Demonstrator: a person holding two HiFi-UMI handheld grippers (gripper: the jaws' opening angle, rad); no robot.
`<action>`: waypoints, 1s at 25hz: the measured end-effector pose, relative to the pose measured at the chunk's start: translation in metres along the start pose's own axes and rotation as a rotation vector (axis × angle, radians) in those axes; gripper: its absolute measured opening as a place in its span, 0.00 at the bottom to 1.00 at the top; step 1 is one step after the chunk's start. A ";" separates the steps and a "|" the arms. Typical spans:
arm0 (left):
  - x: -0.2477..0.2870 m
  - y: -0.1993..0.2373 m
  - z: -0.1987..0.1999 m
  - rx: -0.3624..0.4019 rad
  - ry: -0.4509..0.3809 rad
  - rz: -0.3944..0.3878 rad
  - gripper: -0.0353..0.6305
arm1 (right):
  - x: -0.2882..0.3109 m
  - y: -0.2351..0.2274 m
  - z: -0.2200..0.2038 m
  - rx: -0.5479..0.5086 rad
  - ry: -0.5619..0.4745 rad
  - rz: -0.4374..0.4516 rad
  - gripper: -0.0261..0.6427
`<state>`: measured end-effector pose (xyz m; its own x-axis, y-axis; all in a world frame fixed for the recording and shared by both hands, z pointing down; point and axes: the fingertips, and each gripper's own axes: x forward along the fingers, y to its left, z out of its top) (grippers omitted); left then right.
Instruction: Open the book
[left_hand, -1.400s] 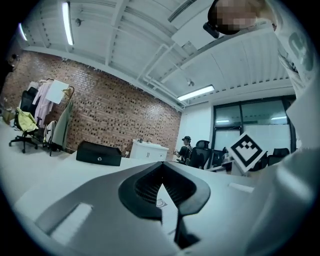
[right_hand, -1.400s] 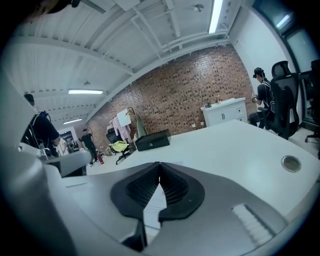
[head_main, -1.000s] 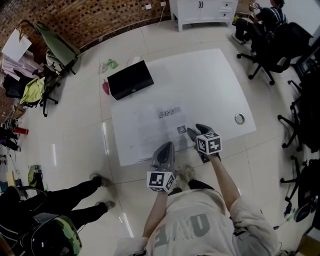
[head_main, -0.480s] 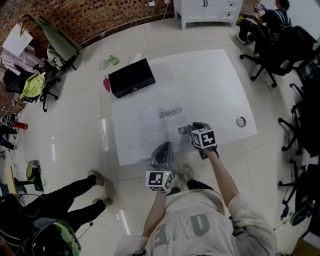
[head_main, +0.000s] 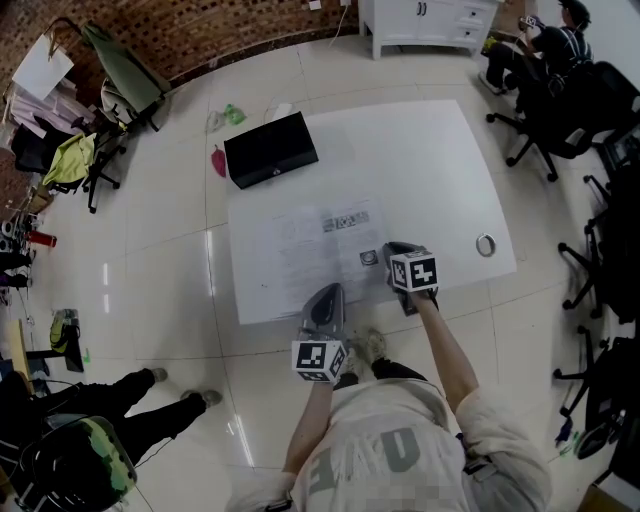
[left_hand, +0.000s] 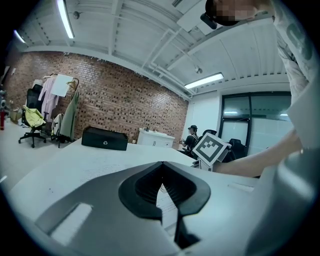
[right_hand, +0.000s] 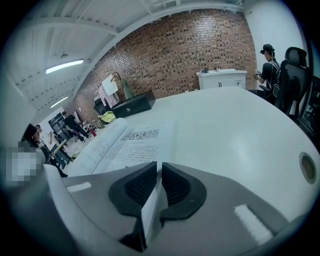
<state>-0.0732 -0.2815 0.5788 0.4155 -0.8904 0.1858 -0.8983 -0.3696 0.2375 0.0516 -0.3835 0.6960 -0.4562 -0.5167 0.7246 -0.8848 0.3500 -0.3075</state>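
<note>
At table's near edge, my left gripper (head_main: 328, 296) is clenched on nothing, parked just short of the book (head_main: 305, 245). Book lies flat on the white table (head_main: 420, 160), long axis left-right, and looks partly spread. Right gripper (head_main: 392, 254) is the nearer one. Its jaws are closing round a page edge (right_hand: 150, 210) at the book's right side, not visibly pinched yet. Print: QR-style blocks, text unreadable.

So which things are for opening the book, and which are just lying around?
For the job:
book
right gripper, closing with a page edge between its jaws
left gripper, shut

Just lying about:
black box
ring
white cabinet
</note>
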 end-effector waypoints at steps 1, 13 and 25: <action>0.000 -0.002 0.000 0.003 -0.001 -0.004 0.08 | -0.002 0.000 0.001 0.003 -0.008 -0.004 0.09; 0.006 -0.029 -0.015 0.089 0.030 -0.030 0.08 | -0.029 0.023 0.026 0.037 -0.074 0.094 0.05; 0.028 -0.081 -0.059 0.314 0.131 -0.215 0.41 | -0.049 0.062 0.045 0.009 -0.077 0.161 0.04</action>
<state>0.0193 -0.2606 0.6211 0.5949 -0.7502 0.2887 -0.7806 -0.6249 -0.0153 0.0147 -0.3721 0.6134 -0.5973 -0.5135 0.6161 -0.8007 0.4262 -0.4210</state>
